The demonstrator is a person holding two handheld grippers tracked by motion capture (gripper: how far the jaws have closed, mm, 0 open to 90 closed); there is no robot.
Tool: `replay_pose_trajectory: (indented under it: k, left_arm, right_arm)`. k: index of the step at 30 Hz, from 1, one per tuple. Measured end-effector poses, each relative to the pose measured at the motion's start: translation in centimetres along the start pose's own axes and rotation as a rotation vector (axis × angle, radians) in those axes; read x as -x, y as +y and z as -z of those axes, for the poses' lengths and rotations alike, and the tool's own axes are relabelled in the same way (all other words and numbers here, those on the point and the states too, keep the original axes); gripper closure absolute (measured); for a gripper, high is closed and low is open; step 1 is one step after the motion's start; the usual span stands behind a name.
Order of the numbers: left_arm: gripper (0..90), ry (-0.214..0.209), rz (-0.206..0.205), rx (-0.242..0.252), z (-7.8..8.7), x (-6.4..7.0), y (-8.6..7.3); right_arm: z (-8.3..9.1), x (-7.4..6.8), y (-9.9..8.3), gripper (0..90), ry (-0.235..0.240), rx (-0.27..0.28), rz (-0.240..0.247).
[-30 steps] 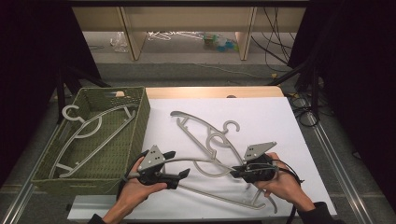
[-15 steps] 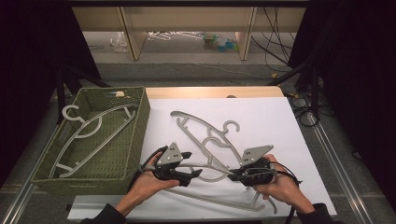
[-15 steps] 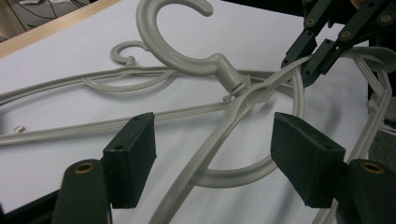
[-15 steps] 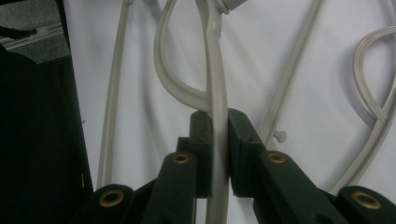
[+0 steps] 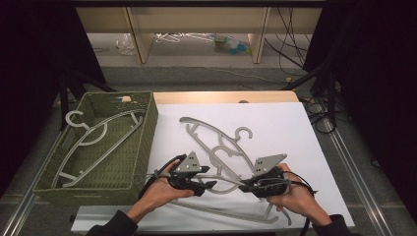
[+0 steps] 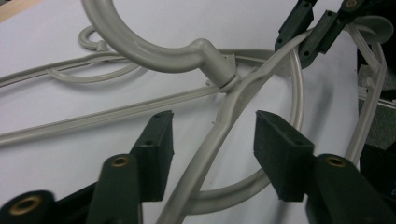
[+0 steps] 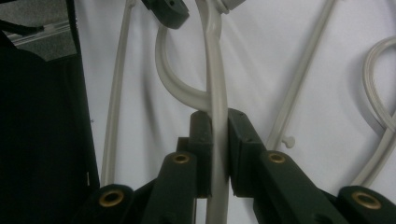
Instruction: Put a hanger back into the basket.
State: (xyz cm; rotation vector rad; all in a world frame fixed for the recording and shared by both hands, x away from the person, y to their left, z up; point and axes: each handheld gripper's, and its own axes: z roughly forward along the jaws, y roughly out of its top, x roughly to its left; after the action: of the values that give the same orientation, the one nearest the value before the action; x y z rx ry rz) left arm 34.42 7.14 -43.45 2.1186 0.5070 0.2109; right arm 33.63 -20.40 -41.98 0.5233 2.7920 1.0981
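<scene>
A grey plastic hanger (image 5: pixel 229 181) lies at the near edge of the white board (image 5: pixel 290 128), tangled with other hangers. In the high view my right gripper (image 5: pixel 247 187) is shut on one arm of it. The right gripper view shows that gripper (image 7: pixel 215 140) with its pads tight on the grey hanger arm (image 7: pixel 214 84). My left gripper (image 5: pixel 210 185) faces it from the left. In the left gripper view this gripper (image 6: pixel 212 140) is open, and the same hanger arm (image 6: pixel 233 105) runs up between its jaws without touching them. The right gripper (image 6: pixel 312 29) is at the top right there.
A green woven basket (image 5: pixel 143 142) at the left holds one grey hanger (image 5: pixel 101 135). Two more hangers (image 5: pixel 206 130) lie crossed in the middle of the board. The table's near edge is just behind my hands. Cables (image 5: pixel 305 189) trail from the grippers.
My left gripper has moved right along the board toward the right gripper, and its open jaws now straddle the hanger arm. The right gripper has stayed shut on the hanger.
</scene>
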Motion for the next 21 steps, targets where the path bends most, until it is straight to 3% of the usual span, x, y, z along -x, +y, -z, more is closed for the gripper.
replay_pose_trajectory:
  k: [4, 11, 21]
  left_arm:
    - [53.8, -0.024, -0.025, -0.030, -0.3, 0.0, 0.1]
    - [64.3, -0.045, -0.032, -0.068, -0.4, 0.1, 0.3]
    - [73.6, -0.094, -0.101, -0.121, 0.8, 0.8, 0.9]
  right_arm:
    - [0.0, -0.1, 0.0, 82.1, 0.012, 0.002, 0.010]
    - [-0.1, -0.3, 0.1, 82.1, 0.023, -0.005, 0.023]
    - [-0.2, -0.4, 0.1, 80.4, 0.053, 0.008, 0.052]
